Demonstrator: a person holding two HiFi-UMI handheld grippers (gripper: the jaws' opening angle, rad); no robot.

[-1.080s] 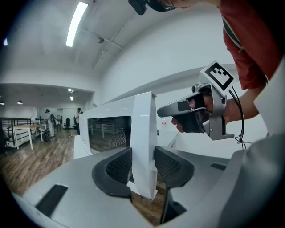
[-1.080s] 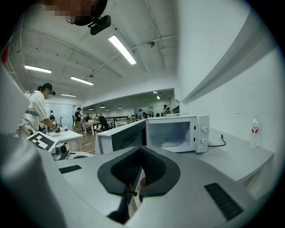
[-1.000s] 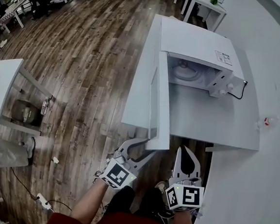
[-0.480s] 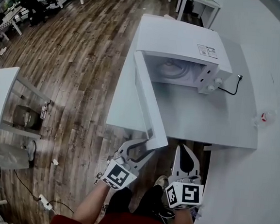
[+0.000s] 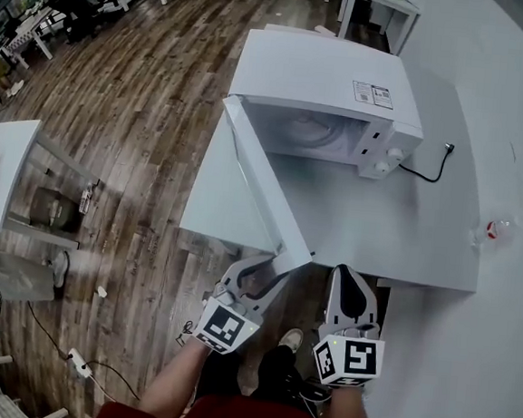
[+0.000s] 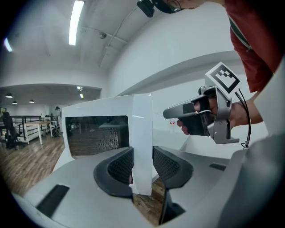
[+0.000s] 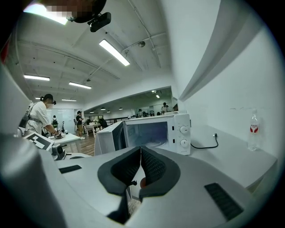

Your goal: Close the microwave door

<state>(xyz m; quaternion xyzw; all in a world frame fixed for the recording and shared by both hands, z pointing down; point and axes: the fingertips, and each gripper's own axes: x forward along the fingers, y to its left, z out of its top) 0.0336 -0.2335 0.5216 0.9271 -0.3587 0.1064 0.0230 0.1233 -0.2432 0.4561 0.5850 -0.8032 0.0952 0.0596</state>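
The white microwave [image 5: 327, 82] stands on a white table [image 5: 404, 243], with its door [image 5: 264, 181] swung out toward me. My left gripper [image 5: 270, 268] has the door's free edge [image 6: 142, 142] between its jaws. They have just been closing, and both pads [image 6: 119, 165] now touch the edge. My right gripper [image 5: 348, 279] hovers beside it, off the table's near edge, shut with nothing in it. In the right gripper view the right gripper [image 7: 141, 156] faces the microwave [image 7: 156, 129] and its open cavity. The left gripper view shows the right gripper [image 6: 171, 112] held in a hand.
A small clear bottle [image 5: 494, 230] stands at the table's right side, also in the right gripper view [image 7: 254, 129]. The microwave's black power cord [image 5: 424, 170] trails right. A small white table [image 5: 5, 172] stands on the wooden floor at left. People [image 7: 38, 118] work far off.
The door has swung partway toward the microwave's opening with my left gripper at its free edge. My right gripper has moved along beside it, still shut.
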